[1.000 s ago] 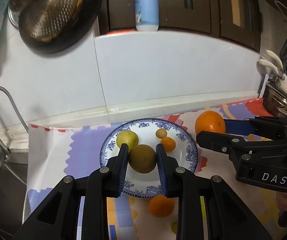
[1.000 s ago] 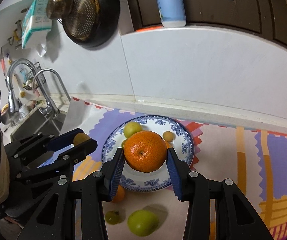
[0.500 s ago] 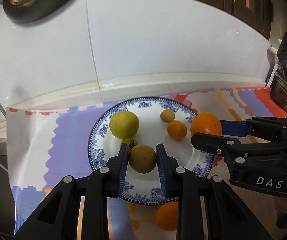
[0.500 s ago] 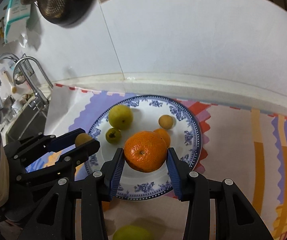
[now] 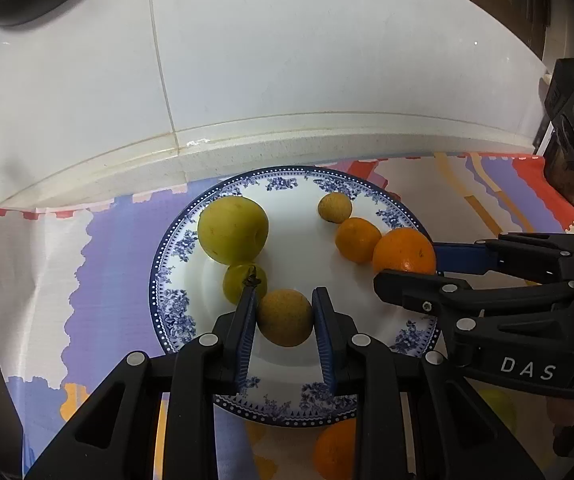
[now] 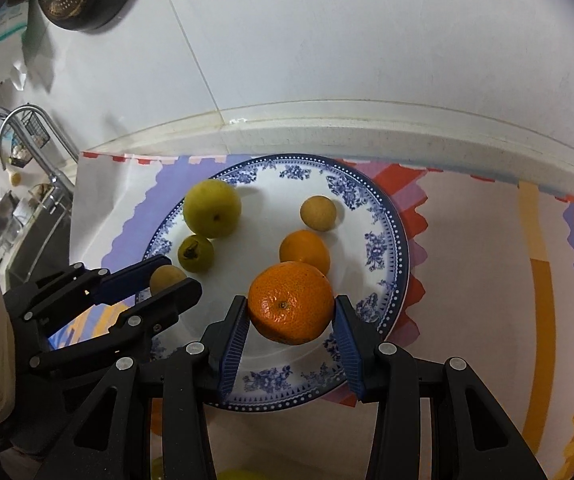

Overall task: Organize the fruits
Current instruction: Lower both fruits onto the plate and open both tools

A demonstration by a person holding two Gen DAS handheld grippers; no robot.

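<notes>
Left gripper (image 5: 285,322): black plastic arms with ribbed blue pads, clamped on a small round brownish-yellow fruit (image 5: 284,317) with a rough, speckled skin, held over the near-left part of the plate.
Right gripper (image 6: 290,322): the same black build with ribbed blue pads, pressed against both sides of a large orange (image 6: 290,303), its skin glossy and pitted and its stem dimple facing the camera; it is over the near-right part of the plate.
Plate (image 6: 383,216): round, glazed white ceramic, with a blue flower band and a dotted dark-blue edge; it lies on the mat close to the wall.
Fruit on the plate: a large smooth yellow-green fruit (image 5: 233,229) at the far left, a smaller green fruit (image 5: 239,282) with a dry dark stem just beside it, a small tan round fruit (image 5: 334,207) at the far right, and a small orange (image 5: 357,239) near that.
Fruit off the plate: an orange fruit (image 5: 333,450) lies on the mat by the near rim, partly hidden behind the left gripper's arm.
Mat (image 6: 467,260): flat and matte, printed with wavy patches of purple, red, yellow and cream.
Wall (image 5: 287,60): smooth white panels with a thin seam, above a pale raised ledge.
</notes>
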